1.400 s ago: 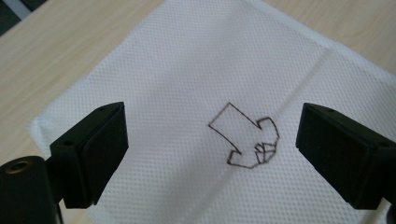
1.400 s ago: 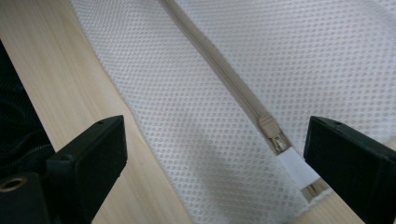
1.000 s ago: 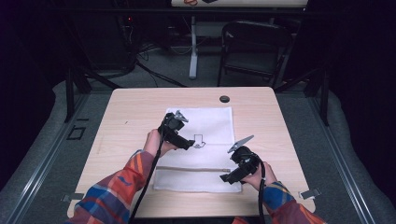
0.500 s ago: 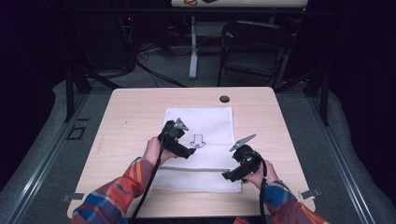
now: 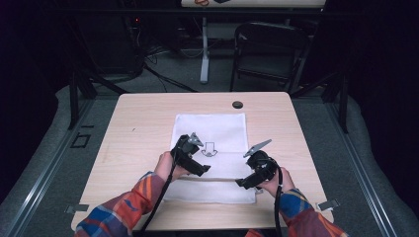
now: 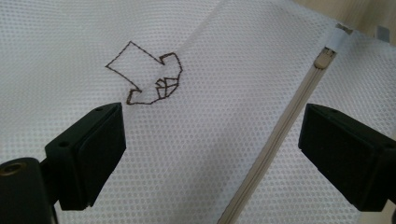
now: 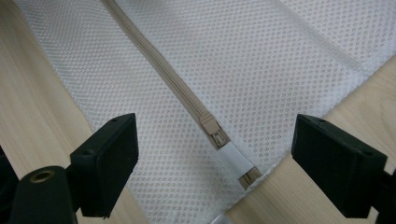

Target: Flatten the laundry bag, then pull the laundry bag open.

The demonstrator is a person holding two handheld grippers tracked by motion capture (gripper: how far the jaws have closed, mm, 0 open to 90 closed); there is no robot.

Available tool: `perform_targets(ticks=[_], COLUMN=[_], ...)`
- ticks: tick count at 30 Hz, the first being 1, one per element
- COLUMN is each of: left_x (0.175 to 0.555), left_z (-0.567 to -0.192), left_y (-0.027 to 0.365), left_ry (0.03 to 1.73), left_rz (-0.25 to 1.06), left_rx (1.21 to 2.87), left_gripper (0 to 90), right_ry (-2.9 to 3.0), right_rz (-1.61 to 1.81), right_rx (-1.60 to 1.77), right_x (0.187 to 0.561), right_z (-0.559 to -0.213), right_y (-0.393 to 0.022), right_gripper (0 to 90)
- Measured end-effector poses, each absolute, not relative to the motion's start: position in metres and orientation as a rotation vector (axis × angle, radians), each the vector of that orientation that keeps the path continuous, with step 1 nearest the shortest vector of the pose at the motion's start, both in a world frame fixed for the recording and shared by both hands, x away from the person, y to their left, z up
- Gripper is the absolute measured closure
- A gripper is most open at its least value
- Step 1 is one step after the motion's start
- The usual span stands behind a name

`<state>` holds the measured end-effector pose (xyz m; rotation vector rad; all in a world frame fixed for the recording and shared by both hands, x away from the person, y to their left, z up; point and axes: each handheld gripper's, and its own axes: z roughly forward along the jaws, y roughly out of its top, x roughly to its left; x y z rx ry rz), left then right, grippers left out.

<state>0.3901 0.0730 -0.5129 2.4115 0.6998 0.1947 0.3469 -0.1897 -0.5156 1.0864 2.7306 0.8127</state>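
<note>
A white mesh zip bag [image 5: 217, 126] lies flat on the wooden table [image 5: 143, 123], with a brown arrow logo [image 6: 149, 74] stitched on it. Its beige zipper [image 6: 285, 126] runs across the near part. My left gripper [image 5: 196, 167] hovers open just above the mesh [image 6: 56, 46], between the arrow and the zipper, with nothing in its jaws. My right gripper [image 5: 243, 182] is open over the zipper's right end. Its jaws have just been closing a little. The zipper pull [image 7: 212, 128] lies below and between them, untouched.
A black round grommet [image 5: 237, 104] sits in the tabletop beyond the bag. A dark chair [image 5: 267, 44] and a white post [image 5: 204, 49] stand behind the table. Bare wood [image 7: 28, 93] borders the bag's near edge and corner.
My left gripper has come nearer to the person and lower, from above the arrow toward the zipper. The right gripper has stayed where it was.
</note>
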Motion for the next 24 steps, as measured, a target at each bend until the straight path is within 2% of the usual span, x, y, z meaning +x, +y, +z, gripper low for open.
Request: perform_targets(ticks=[5,13,16,21,24], left_x=[0.384,0.376,0.373,0.37,0.37], left_z=[-0.515,-0.524,-0.525,-0.53,-0.531], left_y=[0.061,0.043,0.036,0.027,0.022], left_ry=[0.642,0.583,0.558,0.515,0.499], left_rz=[0.174,0.133,0.134,0.107,0.118], left_rx=[2.433,2.447,2.442,2.426,2.414], left_gripper=[7.8,10.1,14.7,16.7,22.0], right_ry=[2.715,2.686,2.69,2.691,2.71], right_rz=[0.809,0.789,0.778,0.777,0.76], right_rx=[1.102,1.123,1.13,1.121,1.114], right_x=[0.347,0.349,0.349,0.35,0.35], right_z=[-0.515,-0.516,-0.517,-0.519,-0.521], right_y=[-0.193,-0.197,-0.199,-0.2,-0.201], right_gripper=[15.8,23.9,32.1,52.9,62.9])
